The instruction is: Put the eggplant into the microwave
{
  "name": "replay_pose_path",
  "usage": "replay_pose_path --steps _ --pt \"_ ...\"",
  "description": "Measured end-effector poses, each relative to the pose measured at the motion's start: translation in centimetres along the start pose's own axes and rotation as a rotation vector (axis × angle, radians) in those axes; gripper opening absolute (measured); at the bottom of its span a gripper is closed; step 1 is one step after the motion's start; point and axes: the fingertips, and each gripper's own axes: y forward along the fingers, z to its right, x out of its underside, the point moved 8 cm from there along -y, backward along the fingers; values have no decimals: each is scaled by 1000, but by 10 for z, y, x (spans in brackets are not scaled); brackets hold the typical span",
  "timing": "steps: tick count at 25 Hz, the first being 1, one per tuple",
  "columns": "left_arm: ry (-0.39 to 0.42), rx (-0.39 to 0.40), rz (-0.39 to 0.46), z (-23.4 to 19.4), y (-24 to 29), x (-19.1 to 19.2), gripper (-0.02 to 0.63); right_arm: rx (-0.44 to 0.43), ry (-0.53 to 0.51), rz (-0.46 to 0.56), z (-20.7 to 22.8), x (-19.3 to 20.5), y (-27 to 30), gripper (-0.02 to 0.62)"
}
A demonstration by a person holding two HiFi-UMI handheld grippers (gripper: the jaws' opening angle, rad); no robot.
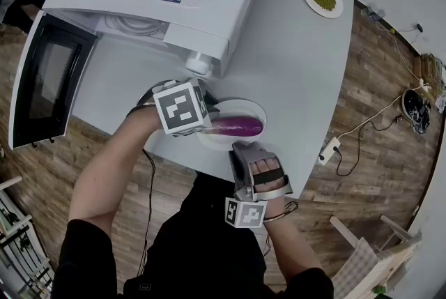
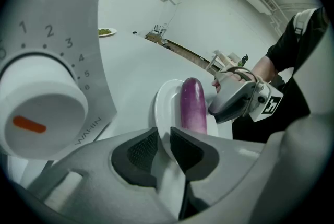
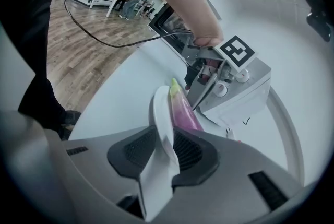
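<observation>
Gripping, left tongs (image 2: 164, 139): pressed together on the rim of the white plate (image 2: 162, 108), roughly the plate's 9 o'clock side in the head view. Rim goes right between the pads, so it's a proper pinch.
Right tongs (image 3: 169, 147): same deal, pinching the plate rim (image 3: 160, 108) at about 6 o'clock, nearest the person. My guess is two grips on different sides keep the plate level so nothing rolls off.
Eggplant (image 1: 237, 126): lying lengthwise across the plate, purple, not touched by either set of tongs. Looks like the plate is being used as a carrier instead of grabbing the slippery thing directly.
Plate (image 1: 244, 104): near the front edge of the bench (image 1: 300, 60), just below the microwave's front corner. Can't tell if it's lifted or resting.
Microwave (image 1: 160, 5): at about 11 o'clock from the plate, door (image 1: 45, 81) swung wide open toward 9 o'clock, so the cavity (image 1: 136, 26) is ready to load.
Dial (image 2: 39, 113): big in the left gripper view, so that gripper is really close to the control panel; I'd watch for a bump when swinging left.
Progress: eggplant not in yet, I'd say the carry is just about to start.
</observation>
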Motion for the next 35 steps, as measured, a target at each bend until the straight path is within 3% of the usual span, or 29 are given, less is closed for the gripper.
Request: replay_pose_path --steps 4,15,26,30,35 --pt "24 -8 -22 0 -1 -2 77 28 -45 -6 -2 -2 1 109" --pt "-16 7 1 1 2 0 77 69 -116 -18 -4 -9 6 109" --pt "-37 -13 6 -1 0 3 77 57 -98 -34 -4 -13 11 91" --pt "-42 -14 4 -2 -1 4 77 32 -81 -38 -4 -12 13 46" --pt "-58 -13 21 -1 -2 6 77 45 -142 -32 -7 -13 13 40"
